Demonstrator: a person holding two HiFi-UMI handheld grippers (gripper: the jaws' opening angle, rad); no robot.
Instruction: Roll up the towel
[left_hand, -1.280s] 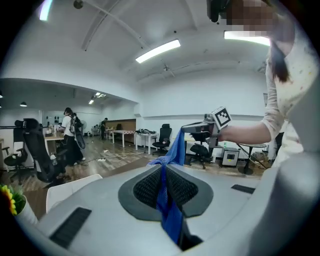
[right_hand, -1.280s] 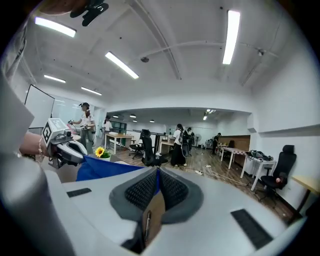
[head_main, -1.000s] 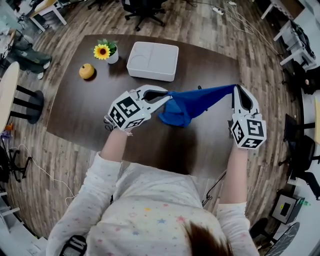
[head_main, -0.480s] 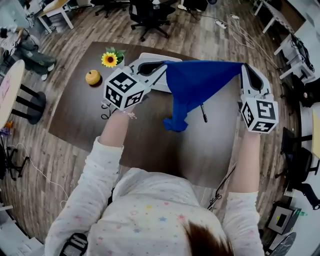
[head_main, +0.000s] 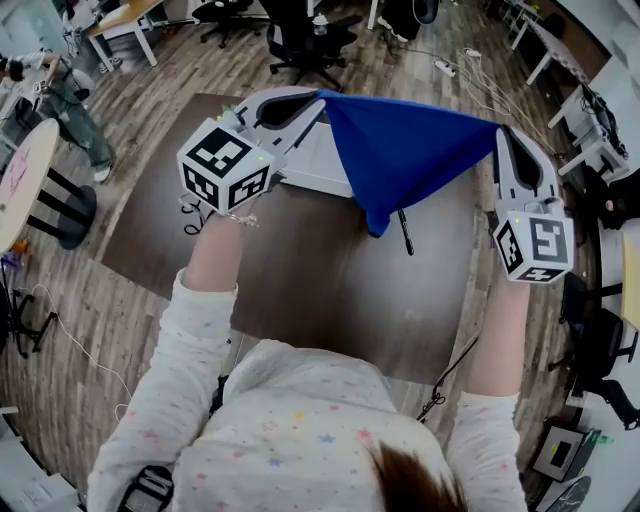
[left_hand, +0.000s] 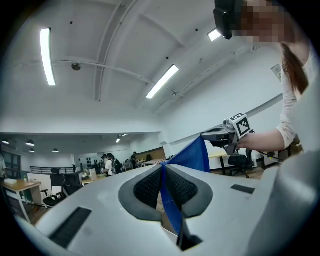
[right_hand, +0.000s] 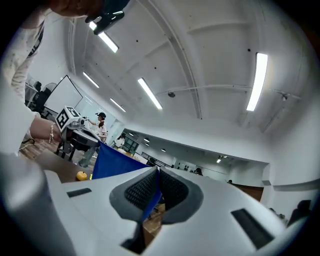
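Note:
The blue towel (head_main: 405, 155) hangs stretched in the air above the dark table (head_main: 300, 290), its lower corner pointing down. My left gripper (head_main: 322, 98) is shut on the towel's left top corner, and my right gripper (head_main: 497, 130) is shut on the right top corner. In the left gripper view the towel (left_hand: 192, 156) runs from between the pads (left_hand: 149, 187) across to the other gripper. The right gripper view shows the blue cloth (right_hand: 114, 162) pinched between its pads (right_hand: 142, 190). Both grippers point about level.
A white tray (head_main: 322, 165) lies on the table behind the towel, partly hidden. A black pen (head_main: 405, 232) lies on the table under the towel's tip. Office chairs (head_main: 300, 35), cables and a round side table (head_main: 25, 185) stand around on the wooden floor.
Both grippers rose well above the table with the towel. The towel, bunched on the table a second ago, now hangs spread and taut between them, off the surface.

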